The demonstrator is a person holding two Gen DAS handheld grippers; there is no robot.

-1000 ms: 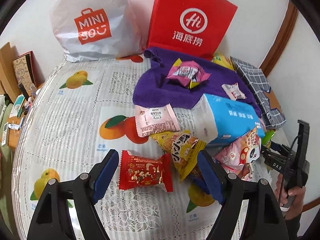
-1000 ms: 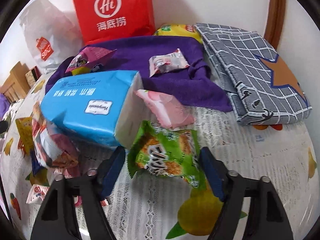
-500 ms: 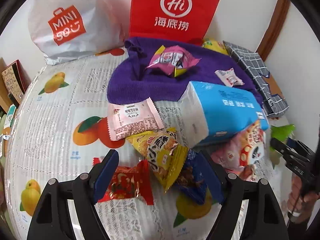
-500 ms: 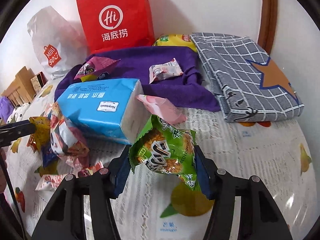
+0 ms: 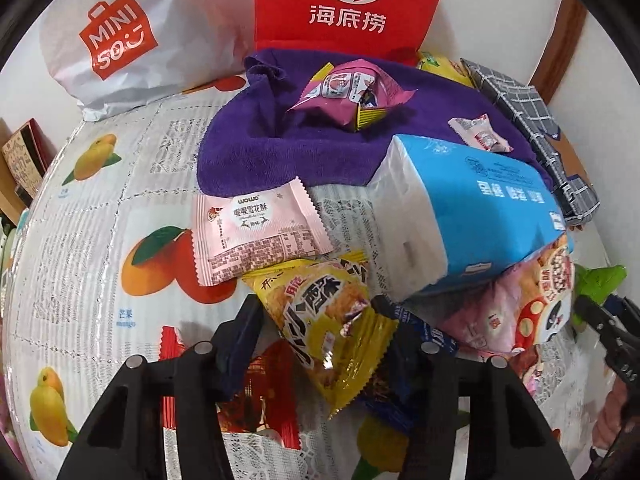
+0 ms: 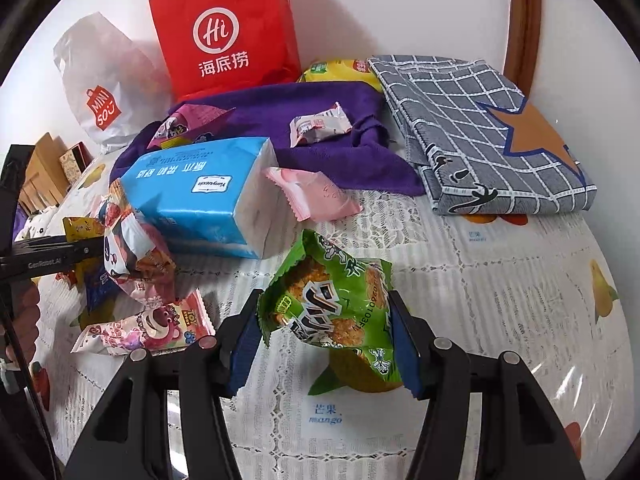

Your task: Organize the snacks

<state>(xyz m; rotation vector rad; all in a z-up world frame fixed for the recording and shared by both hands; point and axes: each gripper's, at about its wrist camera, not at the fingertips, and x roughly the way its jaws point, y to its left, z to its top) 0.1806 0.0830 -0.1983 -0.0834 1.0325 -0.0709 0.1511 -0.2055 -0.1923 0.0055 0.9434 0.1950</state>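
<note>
My left gripper (image 5: 320,344) is shut on a yellow snack bag (image 5: 328,320), held above a red snack packet (image 5: 264,392) and a dark blue packet (image 5: 424,336). My right gripper (image 6: 324,340) is shut on a green snack bag (image 6: 336,308), lifted off the tablecloth. A pink WOWO packet (image 5: 256,232) lies flat left of a blue tissue pack (image 5: 472,220). On the purple towel (image 5: 288,140) lie a magenta bag (image 5: 348,92) and a small pink-white packet (image 6: 318,126). A pink packet (image 6: 312,192) leans on the tissue pack (image 6: 200,188).
A red Hi paper bag (image 6: 224,28) and a white Miniso bag (image 5: 128,36) stand at the wall. A folded grey checked cloth (image 6: 480,132) lies at the right. Panda and strawberry-bear packets (image 6: 144,320) pile left of my right gripper. A yellow bag (image 6: 340,70) sits behind the towel.
My left gripper moved forward and right and closed on the yellow bag. My right gripper closed on the green bag and lifted it up and back from the tissue pack.
</note>
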